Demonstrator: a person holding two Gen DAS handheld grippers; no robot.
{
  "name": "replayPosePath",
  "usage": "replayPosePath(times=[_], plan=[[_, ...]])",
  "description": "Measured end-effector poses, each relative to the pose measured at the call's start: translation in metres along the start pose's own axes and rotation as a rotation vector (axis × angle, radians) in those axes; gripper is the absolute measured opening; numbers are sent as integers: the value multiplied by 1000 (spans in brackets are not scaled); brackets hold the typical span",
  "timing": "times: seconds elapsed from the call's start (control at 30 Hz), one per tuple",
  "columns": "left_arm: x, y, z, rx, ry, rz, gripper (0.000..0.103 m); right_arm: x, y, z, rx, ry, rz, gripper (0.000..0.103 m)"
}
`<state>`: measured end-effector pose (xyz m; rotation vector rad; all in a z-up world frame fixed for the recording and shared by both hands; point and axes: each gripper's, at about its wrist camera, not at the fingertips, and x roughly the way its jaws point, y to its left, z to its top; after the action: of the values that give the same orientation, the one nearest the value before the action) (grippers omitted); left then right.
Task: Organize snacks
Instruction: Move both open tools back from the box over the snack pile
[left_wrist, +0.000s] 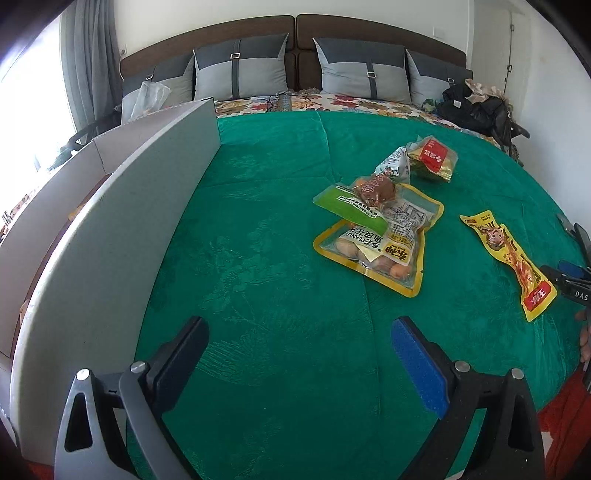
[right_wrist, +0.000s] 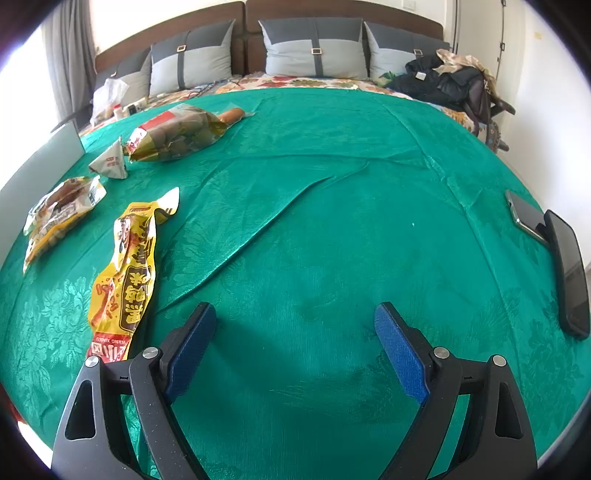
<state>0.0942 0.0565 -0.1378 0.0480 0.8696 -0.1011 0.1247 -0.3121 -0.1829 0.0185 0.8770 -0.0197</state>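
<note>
Several snack packs lie on the green bedspread (left_wrist: 277, 221). In the left wrist view a yellow-edged peanut bag (left_wrist: 380, 243) sits under a green pack (left_wrist: 351, 201) and a brown round snack (left_wrist: 375, 188). Behind them are a silver pack (left_wrist: 393, 164) and a red-and-gold pack (left_wrist: 432, 158). A long yellow sausage pack (left_wrist: 509, 258) lies apart to the right. My left gripper (left_wrist: 299, 325) is open over bare cover, short of the pile. My right gripper (right_wrist: 295, 310) is open and empty, with the long yellow pack (right_wrist: 125, 273) just left of its left finger.
A grey box wall (left_wrist: 147, 206) stands along the left side of the bed. Two dark phones (right_wrist: 528, 218) (right_wrist: 569, 273) lie at the right edge. Grey pillows (left_wrist: 240, 70) and dark clothes (left_wrist: 476, 107) are at the head end. A white plastic bag (right_wrist: 107, 96) rests at the far left.
</note>
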Motion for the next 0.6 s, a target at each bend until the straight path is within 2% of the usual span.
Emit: replayPosePath(times=[0.23, 0.6], plan=[[14, 10, -2, -40, 65, -38, 98, 0, 1, 1, 0, -2, -4, 90], [9, 14, -2, -43, 71, -27, 98, -3, 1, -4, -1, -14, -6, 90]])
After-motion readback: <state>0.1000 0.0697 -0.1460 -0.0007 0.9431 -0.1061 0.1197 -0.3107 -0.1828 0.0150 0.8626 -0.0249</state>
